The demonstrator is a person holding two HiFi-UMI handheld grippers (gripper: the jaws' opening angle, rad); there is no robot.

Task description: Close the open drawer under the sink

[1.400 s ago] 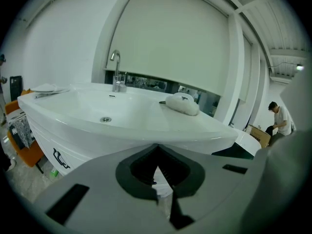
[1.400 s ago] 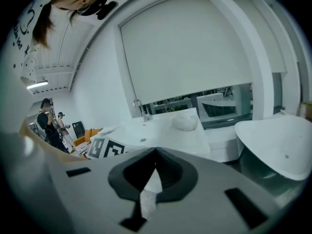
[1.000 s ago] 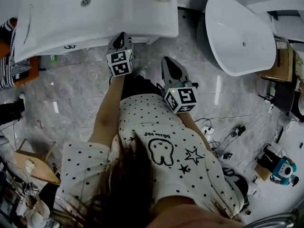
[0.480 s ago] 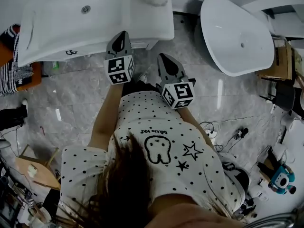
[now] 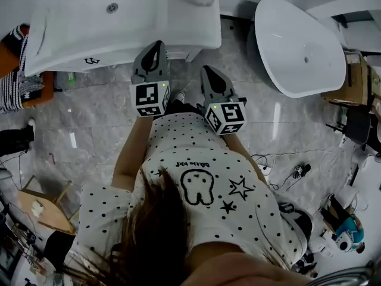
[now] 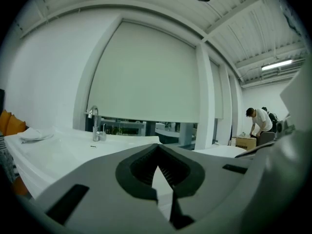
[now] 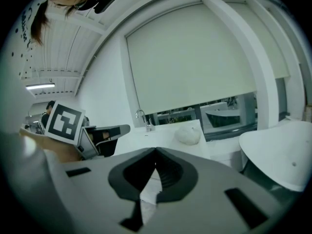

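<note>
A white sink (image 5: 119,22) with a chrome faucet (image 6: 94,123) fills the top of the head view. Under its front edge only a white strip of the cabinet (image 5: 180,55) shows, and the drawer itself is hidden. My left gripper (image 5: 157,46) is raised to the sink's front edge, shut and empty; in the left gripper view its jaws (image 6: 158,149) look level across the sink top. My right gripper (image 5: 209,72) hangs beside it, lower and a little to the right, over the floor. It is shut (image 7: 156,152) with nothing between its jaws.
A white oval tub (image 5: 300,43) stands to the right of the sink. A white lump (image 7: 187,135) lies on the sink top's right end. Cables and tools (image 5: 286,177) litter the grey floor at right, clutter sits at left, and a person (image 6: 258,123) bends over far off.
My left gripper has risen from below the sink's front edge to level with its top. The right gripper has stayed about where it was.
</note>
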